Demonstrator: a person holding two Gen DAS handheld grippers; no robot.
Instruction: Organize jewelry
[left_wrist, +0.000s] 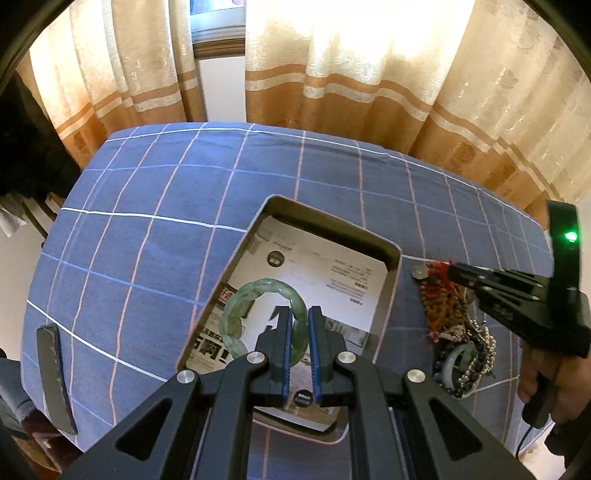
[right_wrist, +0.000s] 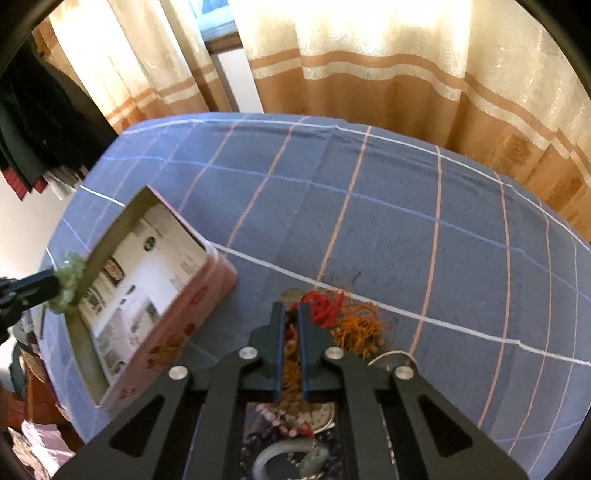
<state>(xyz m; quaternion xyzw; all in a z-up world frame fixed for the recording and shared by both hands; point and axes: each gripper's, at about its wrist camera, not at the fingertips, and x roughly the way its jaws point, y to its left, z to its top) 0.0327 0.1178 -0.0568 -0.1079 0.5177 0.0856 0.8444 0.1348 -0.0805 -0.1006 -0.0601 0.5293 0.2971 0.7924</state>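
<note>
In the left wrist view my left gripper (left_wrist: 298, 310) is shut on a pale green jade bangle (left_wrist: 266, 284), holding it above an open pink tin box (left_wrist: 391, 254) lined with printed paper. Right of the box lies a heap of jewelry (left_wrist: 454, 332): bead strands, tassels and another bangle. My right gripper (left_wrist: 452, 271) reaches into its far end. In the right wrist view my right gripper (right_wrist: 291, 308) is shut on a beaded strand (right_wrist: 291, 354) with red and orange tassels (right_wrist: 360, 325). The box (right_wrist: 207, 295) lies to the left, with my left gripper (right_wrist: 55, 284) and the bangle (right_wrist: 68, 277) at its far rim.
A blue checked cloth (left_wrist: 166, 221) covers the table, and beige curtains (left_wrist: 332, 92) hang behind it. A dark flat strip (left_wrist: 55, 376) lies near the table's left edge. A hand (left_wrist: 546, 373) holds the right gripper's handle. A whitish-green bangle (right_wrist: 280, 458) lies under the right gripper.
</note>
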